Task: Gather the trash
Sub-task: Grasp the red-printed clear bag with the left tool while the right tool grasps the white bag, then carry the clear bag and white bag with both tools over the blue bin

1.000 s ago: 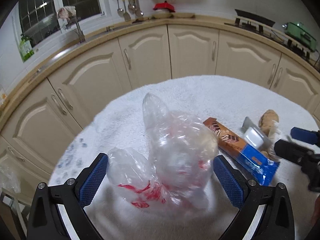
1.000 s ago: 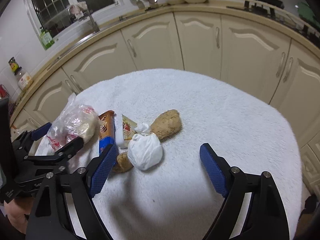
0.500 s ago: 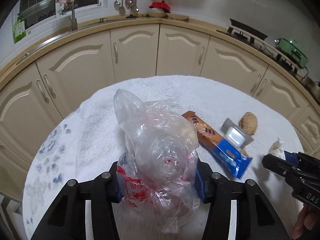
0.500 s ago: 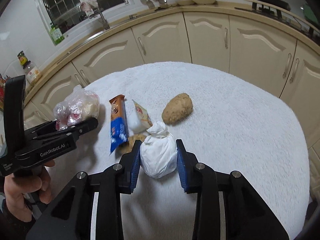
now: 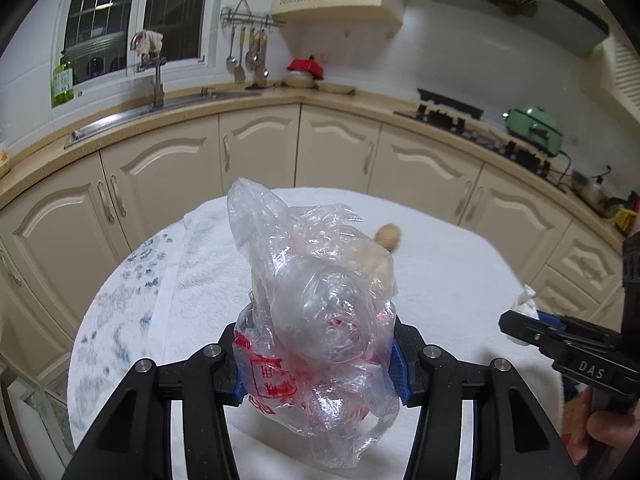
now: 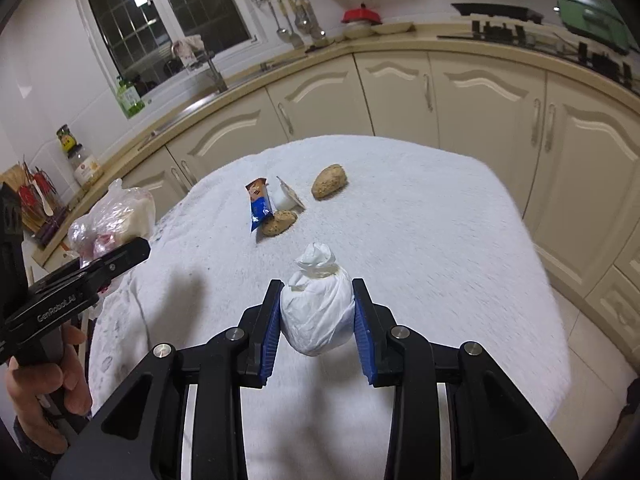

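We have two pieces in hand: the left gripper (image 5: 318, 354) clamps the clear plastic bag (image 5: 316, 312), the right gripper (image 6: 316, 316) the white wad (image 6: 318, 312). Beyond the wad, on the towel-covered table (image 6: 440, 240), remain the wrapper (image 6: 259, 204), cup (image 6: 285, 198) and brown lumps (image 6: 329, 187) (no bin visible).

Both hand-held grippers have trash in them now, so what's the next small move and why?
Probably carry both loads off the table to wherever trash goes; no bin shows. The left hand-held gripper is clamped on the clear plastic bag, the right hand-held gripper on the white tied bundle. The wrapper must wait.
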